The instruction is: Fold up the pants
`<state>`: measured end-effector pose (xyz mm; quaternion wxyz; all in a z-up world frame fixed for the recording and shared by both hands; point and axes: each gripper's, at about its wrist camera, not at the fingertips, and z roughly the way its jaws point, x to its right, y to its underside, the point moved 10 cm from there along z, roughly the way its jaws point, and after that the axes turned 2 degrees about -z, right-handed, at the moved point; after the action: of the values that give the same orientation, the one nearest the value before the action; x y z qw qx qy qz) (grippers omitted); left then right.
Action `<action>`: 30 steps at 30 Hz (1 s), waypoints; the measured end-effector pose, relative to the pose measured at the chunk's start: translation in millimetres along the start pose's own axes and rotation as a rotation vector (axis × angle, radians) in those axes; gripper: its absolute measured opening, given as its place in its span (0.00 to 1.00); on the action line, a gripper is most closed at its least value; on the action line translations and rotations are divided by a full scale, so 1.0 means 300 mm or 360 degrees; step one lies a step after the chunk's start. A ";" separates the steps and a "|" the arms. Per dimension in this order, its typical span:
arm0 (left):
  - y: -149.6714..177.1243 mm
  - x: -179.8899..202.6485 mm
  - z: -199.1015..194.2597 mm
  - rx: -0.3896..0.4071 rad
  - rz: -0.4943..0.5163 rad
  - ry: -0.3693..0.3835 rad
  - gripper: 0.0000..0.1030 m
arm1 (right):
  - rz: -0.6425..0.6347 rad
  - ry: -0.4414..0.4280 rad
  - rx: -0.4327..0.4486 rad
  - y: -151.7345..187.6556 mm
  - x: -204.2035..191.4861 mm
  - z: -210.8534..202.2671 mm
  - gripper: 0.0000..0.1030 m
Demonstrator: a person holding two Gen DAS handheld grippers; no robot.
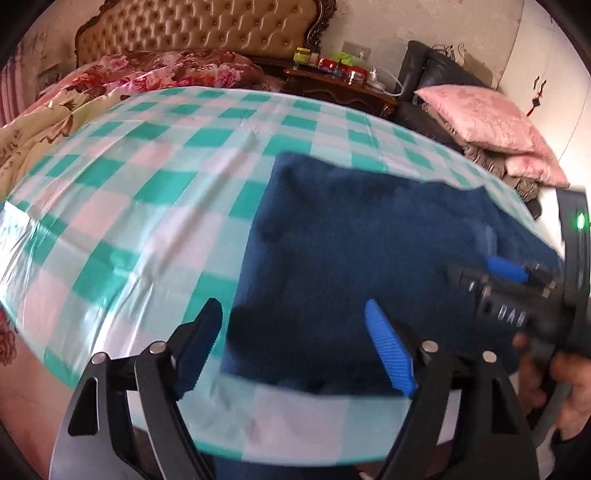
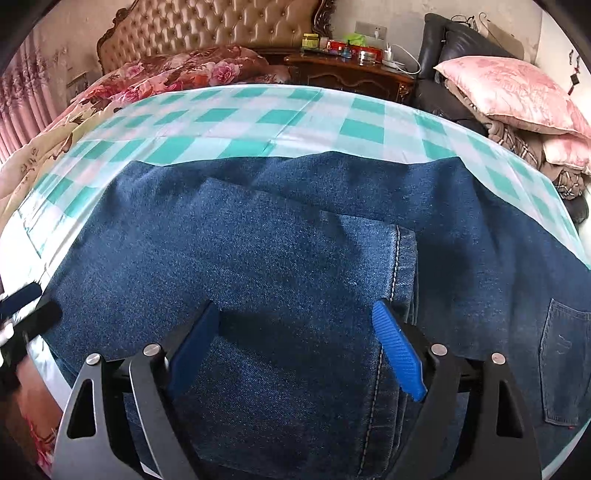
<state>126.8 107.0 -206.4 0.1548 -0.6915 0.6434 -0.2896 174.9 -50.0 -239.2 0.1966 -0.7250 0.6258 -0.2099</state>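
Dark blue jeans [image 1: 351, 240] lie folded on a teal and white checked sheet [image 1: 147, 184]. My left gripper [image 1: 291, 308] is open over the jeans' near left edge, with nothing between its pads. In the right wrist view the jeans [image 2: 277, 229] fill the middle; a leg hem [image 2: 402, 258] with pale stitching lies folded over the upper part, and a back pocket [image 2: 565, 362] shows at the right. My right gripper [image 2: 295, 308] hovers open above the denim, holding nothing. A blue pad [image 1: 506, 268] of the right gripper shows at the right edge of the left wrist view, held by a hand [image 1: 569, 398].
A tufted headboard [image 2: 221, 33] and floral quilt [image 2: 177, 74] are at the back. To the right of them, a dark nightstand [image 2: 351, 74] carries jars and a cable. Pink pillows [image 2: 517, 92] are piled on a dark sofa at the far right. The sheet's edge [image 1: 314, 435] runs close below the left gripper.
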 end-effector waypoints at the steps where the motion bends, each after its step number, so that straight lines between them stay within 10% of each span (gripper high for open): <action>1: 0.018 -0.001 0.006 -0.0010 0.0011 0.0000 0.78 | -0.0008 0.0010 0.0004 0.002 -0.001 0.000 0.80; 13: 0.004 -0.016 -0.028 0.0105 -0.0103 0.0147 0.76 | -0.0019 0.0015 0.0025 0.006 -0.006 -0.003 0.80; 20: 0.012 -0.047 0.010 0.0033 -0.0116 0.0076 0.47 | -0.0019 0.0013 0.0024 0.007 -0.006 -0.003 0.80; 30: 0.023 -0.094 0.004 0.0022 -0.0186 0.0137 0.35 | -0.0020 0.0018 0.0027 0.007 -0.005 -0.004 0.80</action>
<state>122.1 133.5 -217.1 0.1147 -0.7137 0.6061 -0.3319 172.3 -48.7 -239.5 0.1977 -0.7260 0.6206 -0.2205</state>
